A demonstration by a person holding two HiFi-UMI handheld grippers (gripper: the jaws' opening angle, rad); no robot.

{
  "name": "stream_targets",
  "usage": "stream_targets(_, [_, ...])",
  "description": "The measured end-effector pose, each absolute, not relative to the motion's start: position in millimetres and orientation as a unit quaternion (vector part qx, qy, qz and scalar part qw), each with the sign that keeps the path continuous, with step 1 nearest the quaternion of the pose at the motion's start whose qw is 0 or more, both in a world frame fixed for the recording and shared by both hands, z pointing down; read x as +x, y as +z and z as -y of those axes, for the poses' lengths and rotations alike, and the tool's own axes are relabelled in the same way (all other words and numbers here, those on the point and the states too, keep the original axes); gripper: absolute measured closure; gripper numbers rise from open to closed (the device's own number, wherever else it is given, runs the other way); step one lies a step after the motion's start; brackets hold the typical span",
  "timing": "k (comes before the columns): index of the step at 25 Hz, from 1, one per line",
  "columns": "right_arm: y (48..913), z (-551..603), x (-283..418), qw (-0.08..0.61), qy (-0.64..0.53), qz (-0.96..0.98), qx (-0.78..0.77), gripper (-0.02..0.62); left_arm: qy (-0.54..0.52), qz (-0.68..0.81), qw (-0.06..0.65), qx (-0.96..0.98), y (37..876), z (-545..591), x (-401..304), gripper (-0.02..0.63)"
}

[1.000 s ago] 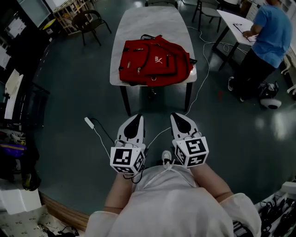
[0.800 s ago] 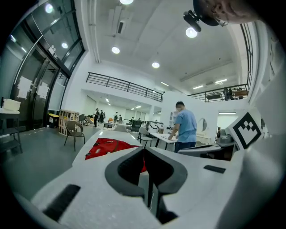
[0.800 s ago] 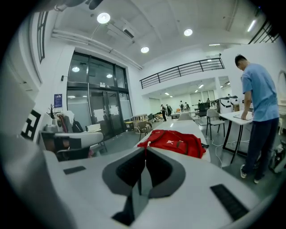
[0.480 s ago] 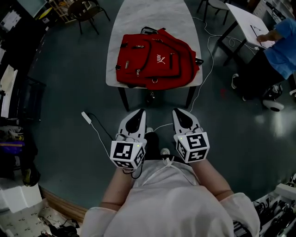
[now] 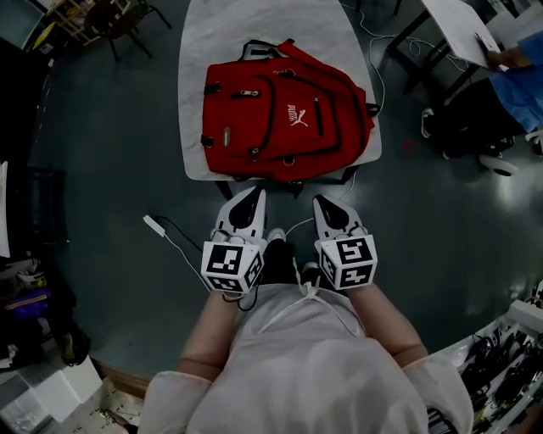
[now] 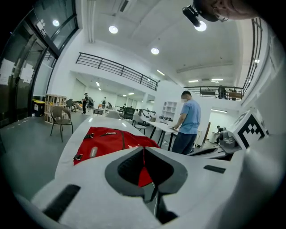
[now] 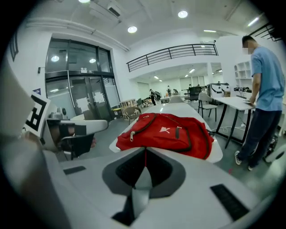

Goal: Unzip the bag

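As I close in, the red bag [image 5: 284, 114] on the tabletop [image 5: 254, 25] now lies just beyond my left gripper [image 5: 251, 195] and right gripper [image 5: 327, 203]. Both jaws are closed and empty, so unzipping hasn't begun.

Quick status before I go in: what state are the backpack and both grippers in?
Red backpack: lying flat on the table, zips look closed.
Left gripper: shut, empty, not touching the backpack.
Right gripper: shut, empty, not touching the backpack.
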State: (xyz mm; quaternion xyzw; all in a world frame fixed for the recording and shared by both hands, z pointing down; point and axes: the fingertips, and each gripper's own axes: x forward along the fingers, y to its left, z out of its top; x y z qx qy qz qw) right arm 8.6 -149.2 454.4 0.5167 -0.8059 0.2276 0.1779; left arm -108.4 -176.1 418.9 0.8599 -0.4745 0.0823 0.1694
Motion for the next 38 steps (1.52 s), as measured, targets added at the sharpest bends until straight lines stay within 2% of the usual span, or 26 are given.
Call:
stream_targets(13, [604.2, 181.8, -42.5, 0.278, 0.306, 0.771, 0.484, 0.563, 0.166, 0.405, 0.221, 0.871, 563.8, 228.8, -109.2, 0.584])
stream_targets(14, [614.5, 184.3, -45.0, 0.279, 0.312, 0.769, 0.483, 0.554, 0.175, 0.403, 0.223, 0.870, 573.2, 231.5, -108.5, 0.584])
stream_targets(16, [632.0, 190.3, -49.6, 0.280, 0.325, 0.765, 0.481, 0.471, 0.187, 0.403, 0.229, 0.866, 588.4, 236.4, -108.3, 0.584])
stream_targets(20, [653.0, 203.6, -51.1, 0.287, 0.326, 0.752, 0.496, 0.457, 0.196, 0.407, 0.241, 0.859, 606.0, 241.4, -110.0, 0.584])
stream_targets(27, [669.0, 221.3, -64.7, 0.280, 0.332, 0.757, 0.488, 0.463, 0.201, 0.394, 0.282, 0.851, 623.9, 248.1, -109.8, 0.586])
stream_targets(29, [671.4, 221.8, -62.6, 0.288, 0.330, 0.751, 0.494, 0.522, 0.204, 0.391, 0.278, 0.853, 623.8, 246.7, -108.4, 0.586])
stream_targets(31, [673.2, 221.1, -59.1, 0.297, 0.331, 0.742, 0.502, 0.554, 0.204, 0.391, 0.272, 0.855, 623.8, 246.7, -107.6, 0.586])
stream_targets(38, [674.0, 211.8, -58.3, 0.314, 0.332, 0.750, 0.478, 0.558, 0.206, 0.392, 0.248, 0.861, 624.0, 247.1, -108.2, 0.586])
